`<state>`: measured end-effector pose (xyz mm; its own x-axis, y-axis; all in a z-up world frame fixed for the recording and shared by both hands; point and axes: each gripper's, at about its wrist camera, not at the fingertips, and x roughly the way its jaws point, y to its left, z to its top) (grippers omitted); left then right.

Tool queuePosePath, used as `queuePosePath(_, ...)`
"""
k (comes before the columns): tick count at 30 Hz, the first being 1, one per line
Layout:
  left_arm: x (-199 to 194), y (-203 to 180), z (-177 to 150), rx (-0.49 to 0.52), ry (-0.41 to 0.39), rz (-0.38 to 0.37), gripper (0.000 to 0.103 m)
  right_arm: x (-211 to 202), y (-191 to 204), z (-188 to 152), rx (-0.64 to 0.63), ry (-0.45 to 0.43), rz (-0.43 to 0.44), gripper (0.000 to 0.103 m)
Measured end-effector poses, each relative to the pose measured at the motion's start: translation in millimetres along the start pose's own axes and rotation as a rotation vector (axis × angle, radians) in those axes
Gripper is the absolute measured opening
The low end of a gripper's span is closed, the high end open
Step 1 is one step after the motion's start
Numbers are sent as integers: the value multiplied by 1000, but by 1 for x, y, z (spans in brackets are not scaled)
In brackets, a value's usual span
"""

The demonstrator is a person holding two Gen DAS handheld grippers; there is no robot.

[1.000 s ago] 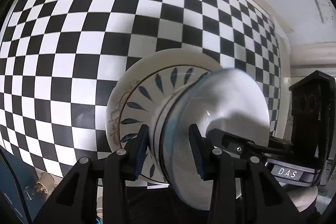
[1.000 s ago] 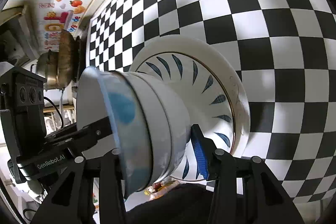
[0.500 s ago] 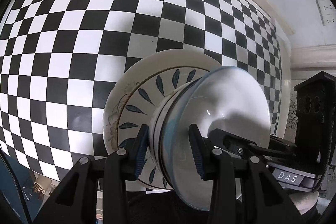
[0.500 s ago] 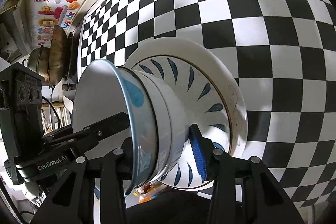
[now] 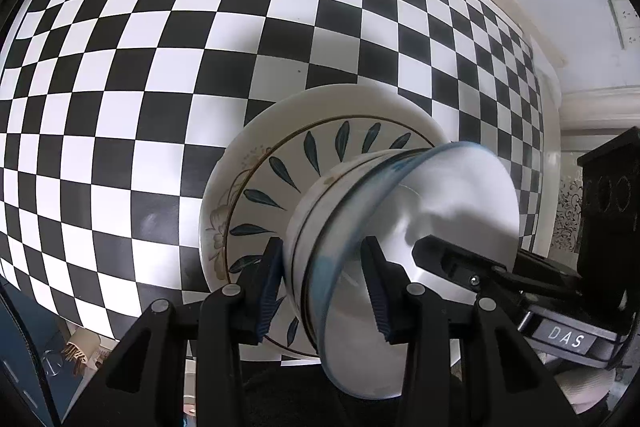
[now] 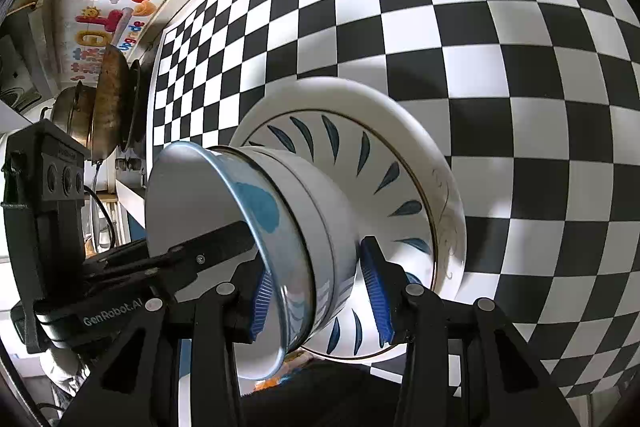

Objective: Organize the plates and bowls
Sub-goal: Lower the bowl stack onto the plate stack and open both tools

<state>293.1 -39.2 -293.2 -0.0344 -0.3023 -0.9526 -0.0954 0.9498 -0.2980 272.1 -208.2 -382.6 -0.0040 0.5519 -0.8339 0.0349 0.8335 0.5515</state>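
So both grippers are working the same pile here: two nested bowls point(image 5: 360, 211) are sitting in the middle of a leaf-pattern plate point(image 5: 256, 195), which is lying on the checkerboard desk point(image 5: 120, 67). The left gripper point(image 5: 324, 283) is straddling the bowl rims from one side, one pad outside the wall and one inside the blue-rimmed top bowl point(image 6: 224, 227); the right gripper point(image 6: 320, 283) is doing the same from the opposite side. In both views the jaws are looking clenched on the bowl walls, though I can't tell for sure how firmly the pads are pressing. The thing the next move is hanging on, I'd guess: the stack's axis is running crosswise to each gripper's fingers, so the bowls are lying right between the jaws, not ahead of them, and neither hand is closer than the other. Lifting evenly is probably going to matter, or the top bowl slips off the white one. Readable text: "GenRobot.AI" on the left gripper's body in the right view, "DAS" on the right gripper's body in the left view. Colourful stickers point(image 6: 104, 27) on the wall are too blurry to read.
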Motion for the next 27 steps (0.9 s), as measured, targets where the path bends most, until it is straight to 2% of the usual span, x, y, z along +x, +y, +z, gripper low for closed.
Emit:
queuePosePath(10,-2,-4,-8,11,-31,43,35,-7,6,-4,-36,-16,-31,44)
queuePosePath(14,-17,-7,-11,25,-86,67,35,-15,13,-9,-64,-40,-57,44)
queuePosePath(22,-58,-19,-30,92,-230,174,38,-46,33,-28,-141,-128,-153,44)
queuePosePath(27,-76,-19,-46,94,-296,196,38,-72,49,-45,-174,-187,-217,44)
